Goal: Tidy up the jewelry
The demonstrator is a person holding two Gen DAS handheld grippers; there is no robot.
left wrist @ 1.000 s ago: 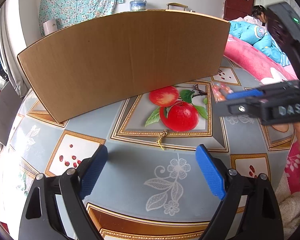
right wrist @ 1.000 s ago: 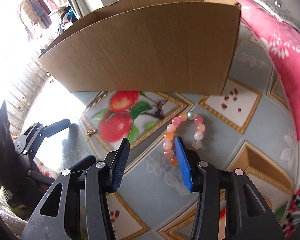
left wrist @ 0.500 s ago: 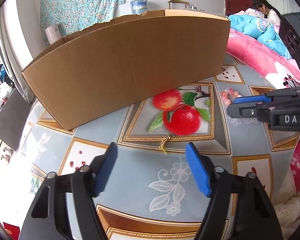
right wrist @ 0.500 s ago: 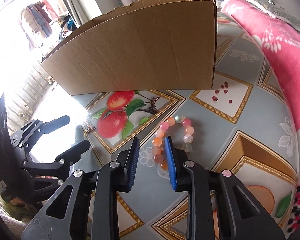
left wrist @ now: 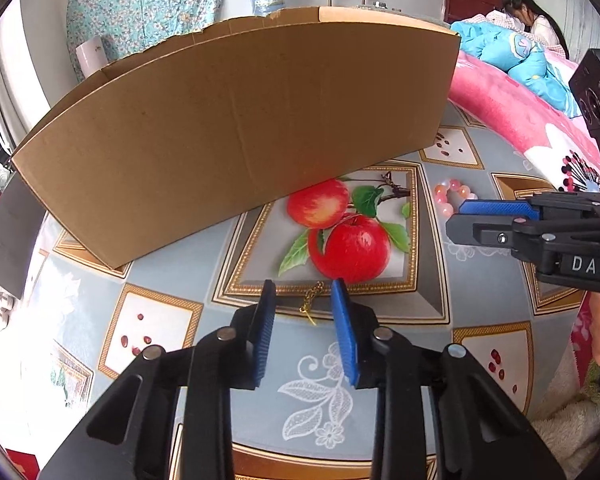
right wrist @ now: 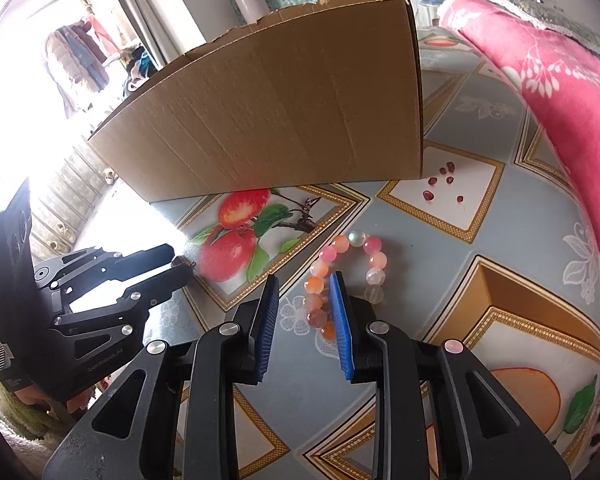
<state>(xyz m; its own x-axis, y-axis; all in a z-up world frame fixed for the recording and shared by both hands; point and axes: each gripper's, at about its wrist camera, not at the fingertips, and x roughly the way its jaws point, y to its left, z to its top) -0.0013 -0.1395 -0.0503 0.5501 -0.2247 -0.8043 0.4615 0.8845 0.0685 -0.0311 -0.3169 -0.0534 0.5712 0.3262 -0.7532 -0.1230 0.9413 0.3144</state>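
Left wrist view: one gold chain (left wrist: 311, 307) lies on the desk (left wrist: 428, 300) between the left gripper (left wrist: 303, 295)'s jaws, which have just been closing; pads apart, not gripping. One cardboard box (left wrist: 236, 128) stands behind, contents unseen.

Right wrist view: one bead bracelet (right wrist: 342, 276) lies on the desk; the right gripper (right wrist: 303, 289) tilts down, jaws narrow, straddling its near beads, contact unclear.

The table (left wrist: 172, 280) wears a grey-blue cloth with gold-framed squares, and a printed pair of apples (left wrist: 340, 228) sits mid-table. Right behind the apples stands a big cardboard box (left wrist: 236, 128). A bead bracelet (right wrist: 340, 276) lies to their right, a tiny gold chain (left wrist: 312, 300) just in front.
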